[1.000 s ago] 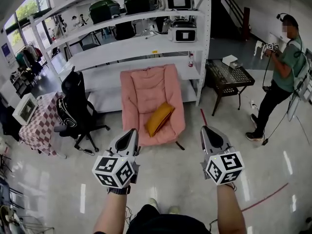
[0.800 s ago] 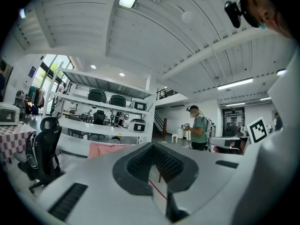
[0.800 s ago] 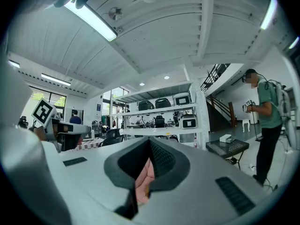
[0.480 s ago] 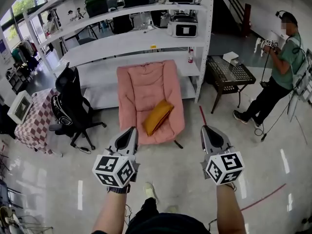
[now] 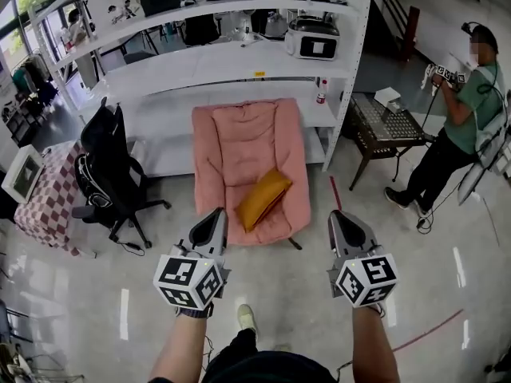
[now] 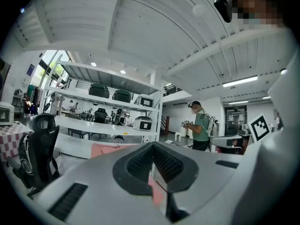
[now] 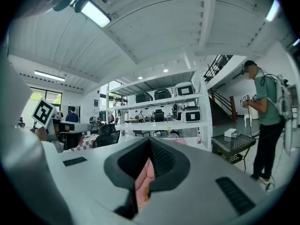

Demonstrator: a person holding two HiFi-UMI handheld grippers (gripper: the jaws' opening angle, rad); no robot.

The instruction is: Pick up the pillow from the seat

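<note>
Pink seat [image 5: 231,146] stands on the floor against the foot of white shelving [image 5: 200,62]. Yellow pillow [image 5: 262,199] lies tilted on the seat cushion, towards its front right corner, its long axis running from the front edge up to the right edge.

Left gripper [image 5: 214,220] and right gripper [image 5: 342,220] are held side by side over the floor, short of the seat's front edge, well apart from the pillow and pointing towards it. Pillow sits between their two lines.

Left gripper view: jaws together at the tip, nothing between them; pink of the seat shows past them. Right gripper view: jaws likewise closed and empty, with a narrow slit showing pink. A thin yellow sliver low in that slit is probably the pillow, too small to be sure.

Black office chair [image 5: 108,170] left of the seat, beside a checked cloth table [image 5: 44,206]. Dark mesh side table [image 5: 387,122] right of the shelving. Person in a green top [image 5: 455,134] beyond it.
</note>
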